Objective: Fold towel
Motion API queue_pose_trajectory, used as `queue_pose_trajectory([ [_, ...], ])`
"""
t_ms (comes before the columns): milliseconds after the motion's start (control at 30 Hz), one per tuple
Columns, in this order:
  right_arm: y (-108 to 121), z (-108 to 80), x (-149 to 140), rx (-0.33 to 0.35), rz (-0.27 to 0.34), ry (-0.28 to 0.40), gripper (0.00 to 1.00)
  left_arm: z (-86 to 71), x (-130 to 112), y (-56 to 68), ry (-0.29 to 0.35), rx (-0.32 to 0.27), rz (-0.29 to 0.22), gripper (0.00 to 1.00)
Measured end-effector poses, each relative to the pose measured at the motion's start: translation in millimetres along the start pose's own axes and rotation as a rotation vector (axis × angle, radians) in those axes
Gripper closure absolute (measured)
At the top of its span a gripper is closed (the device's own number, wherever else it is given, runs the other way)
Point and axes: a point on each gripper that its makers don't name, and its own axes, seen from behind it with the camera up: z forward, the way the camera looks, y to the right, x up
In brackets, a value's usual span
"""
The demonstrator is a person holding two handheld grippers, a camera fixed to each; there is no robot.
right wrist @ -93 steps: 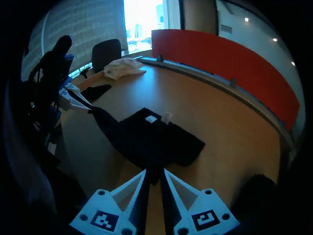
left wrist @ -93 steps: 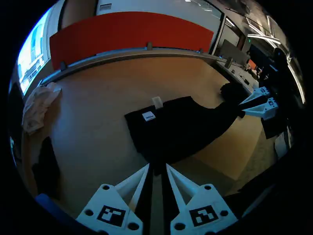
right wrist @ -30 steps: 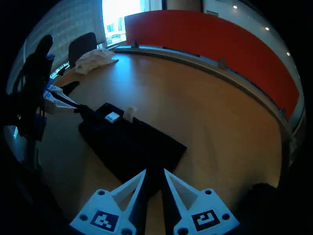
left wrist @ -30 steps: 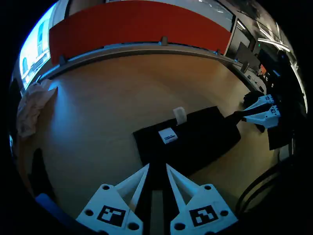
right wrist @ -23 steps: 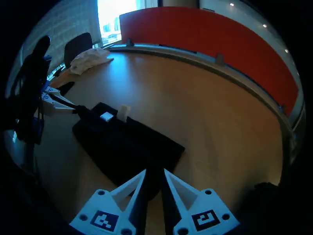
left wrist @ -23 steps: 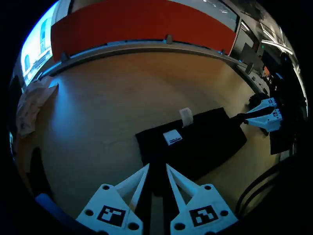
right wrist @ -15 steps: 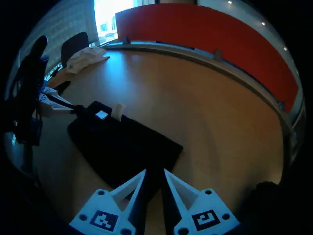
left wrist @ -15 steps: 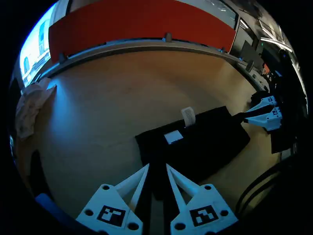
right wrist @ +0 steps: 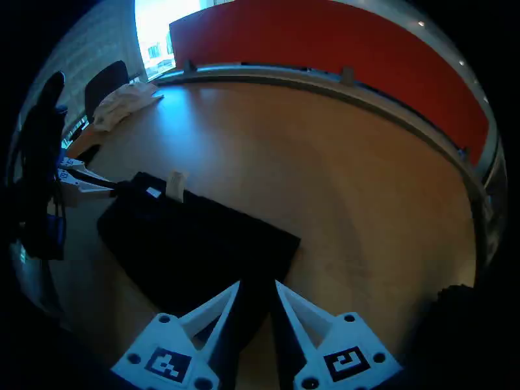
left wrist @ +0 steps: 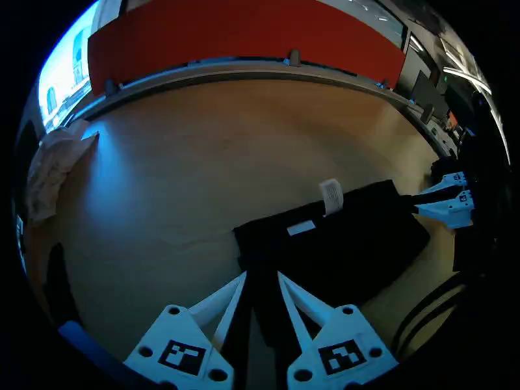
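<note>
Towel (left wrist: pixel 351 247) is down on the wooden table (left wrist: pixel 195 149): black, spread in a rough rectangle, well out from the red divider (left wrist: pixel 247 32) that runs along the table's far rim. The long sides lie roughly in line with that divider.

Left gripper (left wrist: pixel 262 281) is at the towel's corner on the side away from the red divider. Its fingers are drawn close together, with dark cloth pinched between them. Right gripper (right wrist: pixel 257 287) is doing the same at the opposite end, fingers nearly closed and clamped on the black fabric that runs up between them. In the left gripper view you can see it across the cloth, tips buried in the far corner.

A white care tag (left wrist: pixel 331 195) pokes out from the towel's edge nearest the red divider. A smaller white label (left wrist: pixel 301 227) sits on the cloth just behind it, a touch farther from the divider.

Over by one end of the red divider, a crumpled beige cloth (left wrist: pixel 52 162) sits on the table, well apart from the towel. A dark office chair (right wrist: pixel 107 81) stands just beyond that cloth.
</note>
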Motion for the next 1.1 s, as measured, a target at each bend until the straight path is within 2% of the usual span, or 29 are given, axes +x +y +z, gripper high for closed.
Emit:
queue_pose_trajectory([
  [200, 4.2, 3.6, 2.0, -0.018, -0.001, -0.001, 0.71, 4.2, -0.7, -5.8, -0.008, 0.025, 0.018, 0.74],
  [433, 10.2, 6.2, 1.5, -0.037, 0.003, -0.005, 0.6, 7.1, 0.2, -11.1, -0.007, 0.037, 0.026, 0.63],
  [767, 15.9, 8.3, 2.4, -0.061, -0.015, -0.003, 0.4, 9.2, 3.5, -18.3, -0.004, 0.057, 0.019, 0.6],
  [1033, 24.3, 9.1, 11.9, -0.09, -0.015, 0.015, 0.33, 9.7, 11.0, -22.9, 0.005, 0.072, 0.028, 0.52],
  [1100, 26.1, 9.3, 13.9, -0.094, -0.014, 0.018, 0.32, 9.9, 12.5, -24.2, 0.006, 0.075, 0.03, 0.46],
])
